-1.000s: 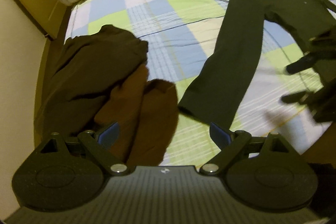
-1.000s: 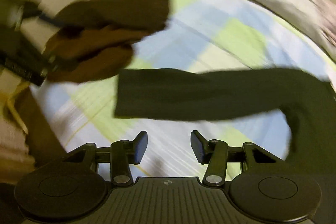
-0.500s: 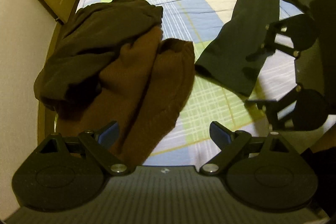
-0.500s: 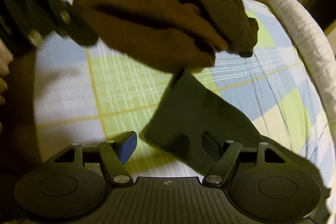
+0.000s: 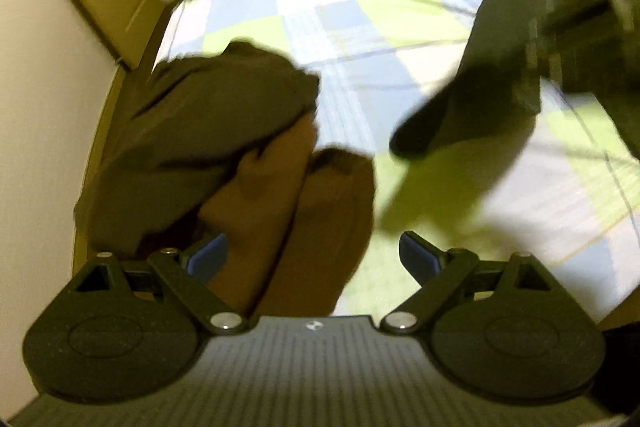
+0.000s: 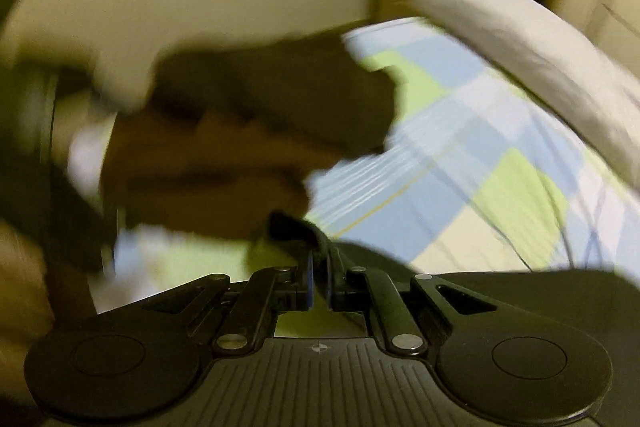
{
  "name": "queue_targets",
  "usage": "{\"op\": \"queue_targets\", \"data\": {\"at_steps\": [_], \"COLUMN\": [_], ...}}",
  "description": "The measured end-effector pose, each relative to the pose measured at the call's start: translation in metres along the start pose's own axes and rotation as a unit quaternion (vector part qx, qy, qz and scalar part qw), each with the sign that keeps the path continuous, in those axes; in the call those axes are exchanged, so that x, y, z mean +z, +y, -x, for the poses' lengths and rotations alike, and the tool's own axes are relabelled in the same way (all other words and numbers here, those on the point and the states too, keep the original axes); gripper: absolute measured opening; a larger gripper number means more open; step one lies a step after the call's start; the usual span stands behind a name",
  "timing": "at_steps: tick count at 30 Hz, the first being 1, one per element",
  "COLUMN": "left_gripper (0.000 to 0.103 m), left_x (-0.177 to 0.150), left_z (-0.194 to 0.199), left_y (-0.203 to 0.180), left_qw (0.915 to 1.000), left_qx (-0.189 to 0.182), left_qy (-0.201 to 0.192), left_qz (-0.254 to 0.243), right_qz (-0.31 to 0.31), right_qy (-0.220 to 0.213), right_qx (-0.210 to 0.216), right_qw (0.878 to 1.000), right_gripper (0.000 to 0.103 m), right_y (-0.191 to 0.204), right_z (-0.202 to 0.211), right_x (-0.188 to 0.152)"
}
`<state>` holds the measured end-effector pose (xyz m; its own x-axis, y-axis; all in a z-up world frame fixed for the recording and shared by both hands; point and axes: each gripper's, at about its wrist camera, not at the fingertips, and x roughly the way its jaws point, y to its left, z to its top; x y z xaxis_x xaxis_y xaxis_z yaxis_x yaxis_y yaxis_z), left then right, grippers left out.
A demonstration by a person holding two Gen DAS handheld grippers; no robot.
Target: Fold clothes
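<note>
Brown clothes pile (image 5: 248, 163) lies beside green trousers (image 5: 472, 95).

Blue, green and white checked bedsheet (image 5: 360, 27); dark green trousers (image 5: 472, 99); brown garment (image 5: 304, 211).

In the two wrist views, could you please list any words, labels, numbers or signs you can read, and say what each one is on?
No readable text in either view.
Left gripper: a small round emblem on its body, no letters.
Right gripper: a small cross-in-circle mark on its body, no letters.
Dark garment, brown clothes, checked bedsheet: blurred, nothing legible.
</note>
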<state>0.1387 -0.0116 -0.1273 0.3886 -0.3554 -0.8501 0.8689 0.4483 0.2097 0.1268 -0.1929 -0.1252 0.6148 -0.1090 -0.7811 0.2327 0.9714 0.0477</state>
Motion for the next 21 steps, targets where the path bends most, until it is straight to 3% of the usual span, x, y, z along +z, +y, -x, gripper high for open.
{"op": "queue_targets", "data": {"at_steps": [4, 7, 10, 13, 16, 21], "left_gripper": [0.090, 0.090, 0.090, 0.090, 0.090, 0.090], "left_x": [0.032, 0.061, 0.091, 0.119, 0.142, 0.173], "left_z": [-0.004, -0.009, -0.011, -0.017, -0.021, -0.032], "left_y": [-0.026, -0.058, -0.094, -0.139, -0.197, -0.296], "left_qw": [0.9992, 0.9969, 0.9939, 0.9932, 0.9940, 0.9939], "left_qx": [-0.015, -0.022, -0.024, -0.025, -0.025, -0.032], "left_qy": [-0.023, -0.039, -0.054, -0.056, -0.040, 0.000], "left_qz": [-0.030, -0.065, -0.093, -0.099, -0.099, -0.106], "right_qz": [-0.111, -0.166, -0.243, -0.294, -0.359, -0.475], "right_qy": [-0.086, -0.167, -0.252, -0.284, -0.249, -0.137], "right_qx": [-0.022, -0.059, -0.130, -0.201, -0.231, -0.206], "right_qw": [0.990, 0.970, 0.928, 0.890, 0.869, 0.845], "right_gripper": [0.004, 0.004, 0.004, 0.004, 0.004, 0.004], "right_y": [-0.088, -0.175, -0.268, -0.344, -0.410, -0.488], "right_z": [0.054, 0.115, 0.199, 0.260, 0.277, 0.238], "right_x": [0.023, 0.030, 0.007, -0.051, -0.135, -0.261]}}
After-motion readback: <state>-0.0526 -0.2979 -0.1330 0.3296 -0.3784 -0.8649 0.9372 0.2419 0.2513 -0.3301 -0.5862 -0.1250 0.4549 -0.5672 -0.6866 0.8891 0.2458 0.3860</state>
